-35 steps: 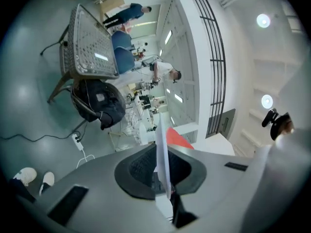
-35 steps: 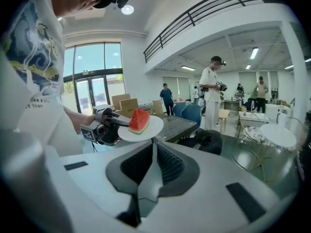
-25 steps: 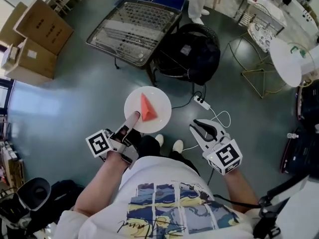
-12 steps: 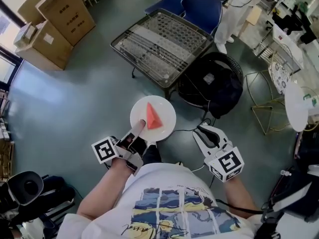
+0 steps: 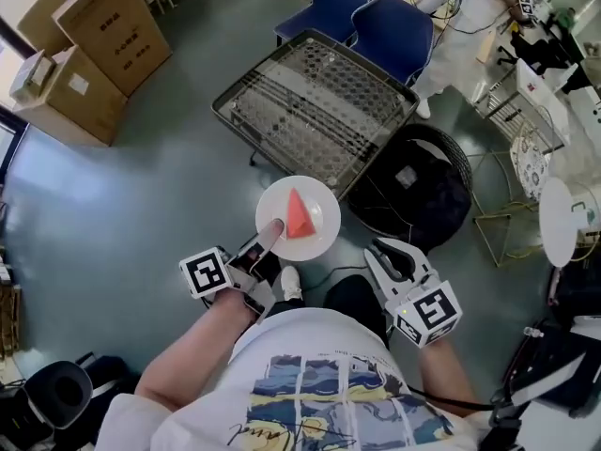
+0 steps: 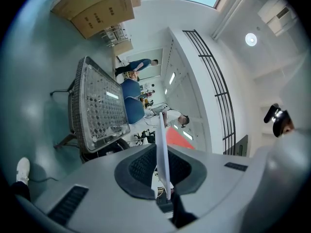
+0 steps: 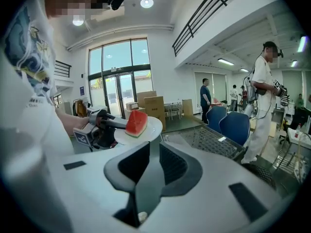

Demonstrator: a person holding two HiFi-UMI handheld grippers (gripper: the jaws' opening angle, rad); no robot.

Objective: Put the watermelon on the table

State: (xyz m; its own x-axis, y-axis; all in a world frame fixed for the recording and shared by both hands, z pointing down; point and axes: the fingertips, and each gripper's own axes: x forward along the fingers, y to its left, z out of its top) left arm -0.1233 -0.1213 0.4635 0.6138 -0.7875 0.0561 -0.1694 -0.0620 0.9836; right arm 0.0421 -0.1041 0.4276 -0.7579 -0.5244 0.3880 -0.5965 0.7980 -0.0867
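Note:
A red watermelon wedge [image 5: 299,216] lies on a white plate [image 5: 319,233]. My left gripper [image 5: 272,231] is shut on the plate's near rim and holds it level above the floor. In the left gripper view the plate [image 6: 163,140] stands edge-on between the pads, with the wedge [image 6: 179,137] behind it. The right gripper view shows the wedge [image 7: 136,123], the plate [image 7: 151,128] and the left gripper [image 7: 114,125] from the side. My right gripper [image 5: 380,250] hangs to the right, jaws a narrow gap apart with nothing between them. The mesh-top table [image 5: 310,111] stands just ahead.
A black bag on a round seat [image 5: 413,186] sits right of the plate. Two blue chairs [image 5: 376,17] stand behind the table, and cardboard boxes [image 5: 94,26] are at the far left. Wire stools [image 5: 512,209] and a person [image 7: 265,96] are on the right.
The person has walked toward the mesh table, which now lies closer to the plate. Both grippers moved along with the body. The left gripper keeps its hold on the plate.

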